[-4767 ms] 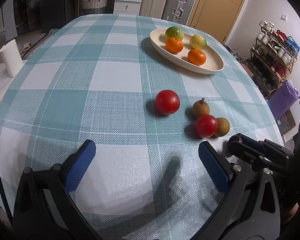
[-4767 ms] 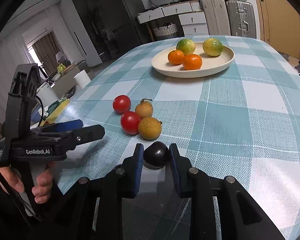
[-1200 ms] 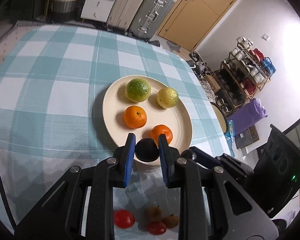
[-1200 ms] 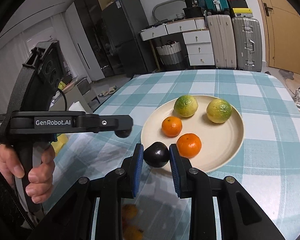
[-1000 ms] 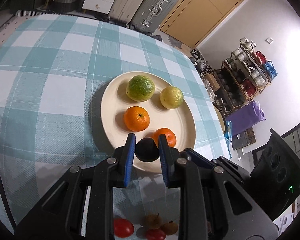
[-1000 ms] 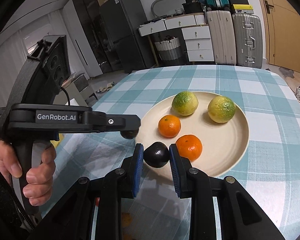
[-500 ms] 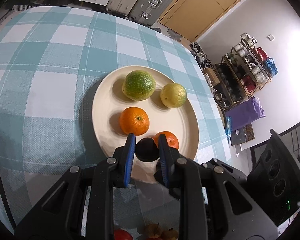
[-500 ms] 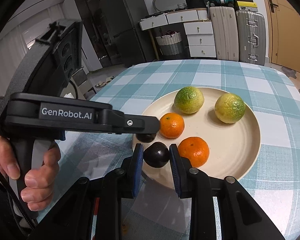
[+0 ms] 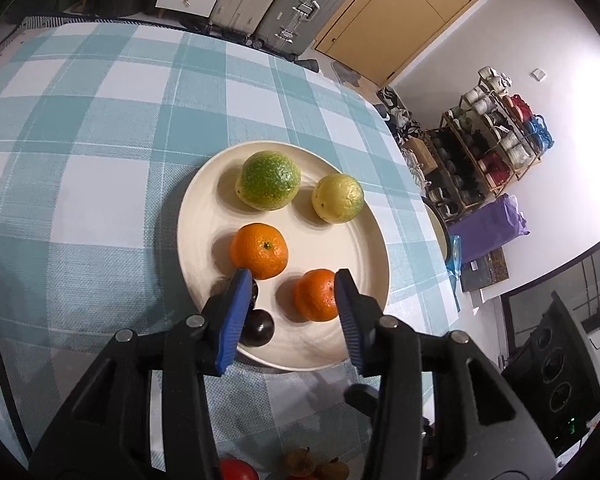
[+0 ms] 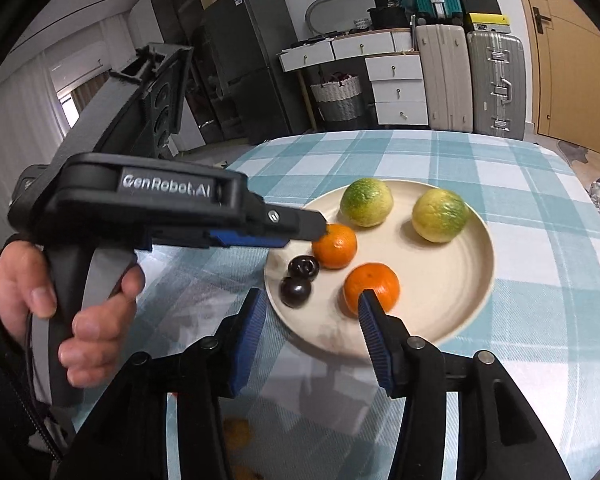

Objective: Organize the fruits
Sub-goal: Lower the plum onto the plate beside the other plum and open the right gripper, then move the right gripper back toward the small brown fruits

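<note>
A cream plate [image 9: 364, 248] [image 10: 456, 292] on the checked tablecloth holds two oranges [image 9: 260, 255] [image 10: 372, 284], a green citrus [image 9: 268, 180] and a yellow citrus [image 9: 338, 199]. Two dark plums [image 10: 296, 292] [image 10: 303, 267] lie at the plate's near left edge; one shows in the left wrist view [image 9: 258, 328]. My left gripper [image 9: 288, 316] is open above the plums. My right gripper [image 10: 312, 338] is open and empty just in front of the plate. The left gripper's body [image 10: 160, 208] hangs over the plate's left side.
A red tomato [image 9: 236, 470] and two brown fruits [image 9: 300, 462] lie on the cloth near the bottom edge. Suitcases [image 10: 468, 80], drawers and a fridge stand beyond the table. A shelf of cups [image 9: 496, 136] stands at the right.
Both grippers have opened and let go of their plums, which now lie on the plate's near edge. Both grippers had carried the plums over the plate.
</note>
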The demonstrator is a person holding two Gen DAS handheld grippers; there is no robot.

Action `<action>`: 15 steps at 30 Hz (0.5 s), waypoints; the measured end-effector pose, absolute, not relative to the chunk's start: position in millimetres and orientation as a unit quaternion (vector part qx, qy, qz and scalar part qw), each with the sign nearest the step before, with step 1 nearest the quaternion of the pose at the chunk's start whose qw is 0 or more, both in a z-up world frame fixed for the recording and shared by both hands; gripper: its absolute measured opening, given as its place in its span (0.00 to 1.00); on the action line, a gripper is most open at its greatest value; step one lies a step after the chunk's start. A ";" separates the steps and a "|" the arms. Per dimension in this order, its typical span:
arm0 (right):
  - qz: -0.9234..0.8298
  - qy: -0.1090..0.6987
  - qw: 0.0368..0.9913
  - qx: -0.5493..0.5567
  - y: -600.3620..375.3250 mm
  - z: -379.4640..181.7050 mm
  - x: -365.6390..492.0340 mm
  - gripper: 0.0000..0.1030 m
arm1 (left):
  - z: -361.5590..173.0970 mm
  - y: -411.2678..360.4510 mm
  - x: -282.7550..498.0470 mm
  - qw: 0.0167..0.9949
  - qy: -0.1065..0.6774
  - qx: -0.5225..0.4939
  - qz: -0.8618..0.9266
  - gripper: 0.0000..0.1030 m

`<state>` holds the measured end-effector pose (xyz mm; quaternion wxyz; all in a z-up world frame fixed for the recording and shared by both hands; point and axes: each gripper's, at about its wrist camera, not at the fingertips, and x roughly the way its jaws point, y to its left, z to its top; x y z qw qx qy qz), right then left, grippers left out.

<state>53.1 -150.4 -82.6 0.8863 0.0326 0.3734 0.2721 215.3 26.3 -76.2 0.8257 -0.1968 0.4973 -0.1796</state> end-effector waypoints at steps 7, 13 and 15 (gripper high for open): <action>0.264 0.363 0.892 0.045 -163.6 -73.5 38.3 0.48 | -61.7 28.1 194.4 0.836 0.490 -0.177 -0.174 0.38; 0.270 0.345 0.897 0.058 -167.9 -58.8 21.7 0.48 | -43.4 23.8 151.4 0.869 0.454 -0.121 -0.153 0.38; 0.269 0.339 0.900 0.058 -168.9 -55.7 17.6 0.49 | -38.5 23.4 138.9 0.876 0.447 -0.109 -0.147 0.38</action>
